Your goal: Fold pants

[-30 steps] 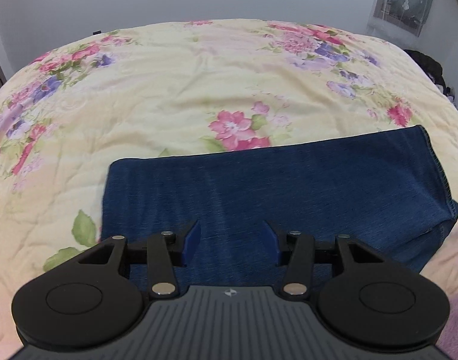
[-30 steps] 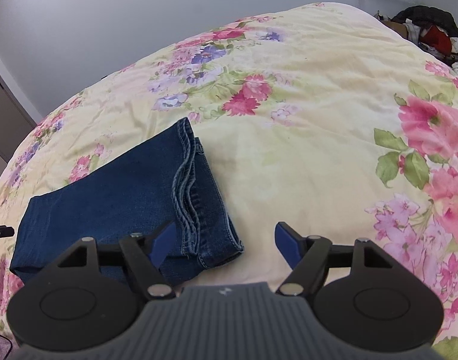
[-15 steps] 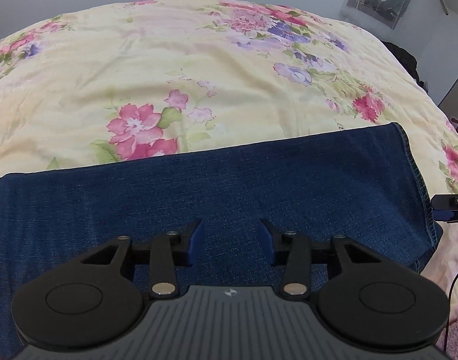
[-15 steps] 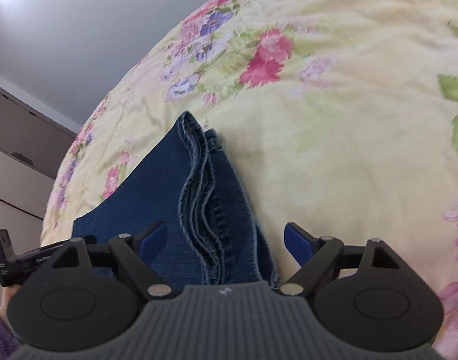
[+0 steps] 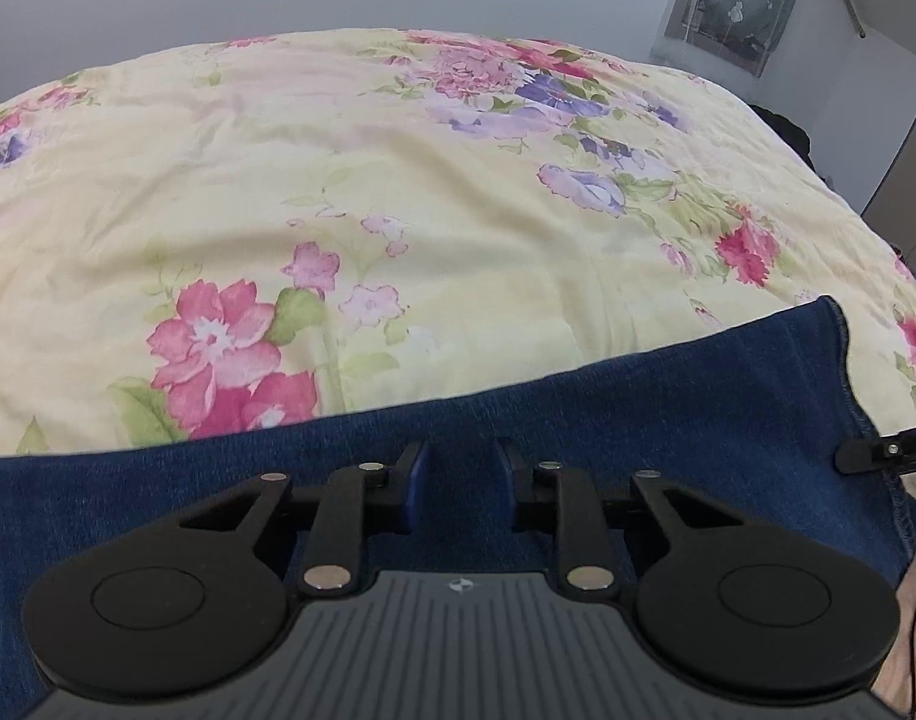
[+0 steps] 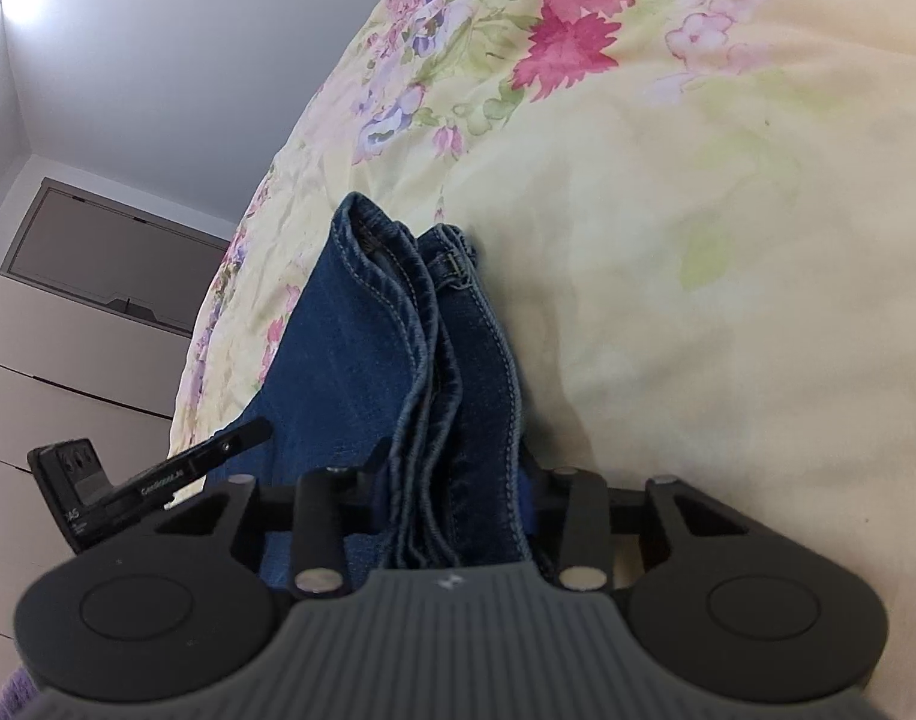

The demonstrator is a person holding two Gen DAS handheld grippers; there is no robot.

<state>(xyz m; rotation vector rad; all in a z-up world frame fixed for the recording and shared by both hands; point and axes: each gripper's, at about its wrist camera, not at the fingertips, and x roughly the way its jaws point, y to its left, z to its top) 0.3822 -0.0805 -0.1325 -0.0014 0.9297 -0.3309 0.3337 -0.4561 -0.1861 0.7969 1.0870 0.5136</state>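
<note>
both sets of closing jaws half-hidden in folded pants (image 6: 458, 396).

Blue denim pants (image 6: 362, 336) of coarse woven cloth with paler stitched hems, soft matt cotton bedspread (image 5: 398, 192) printed with flowers and lightly creased, matt black plastic left gripper (image 5: 456, 471) with ribbed grey housing, small shiny metal pins
</note>
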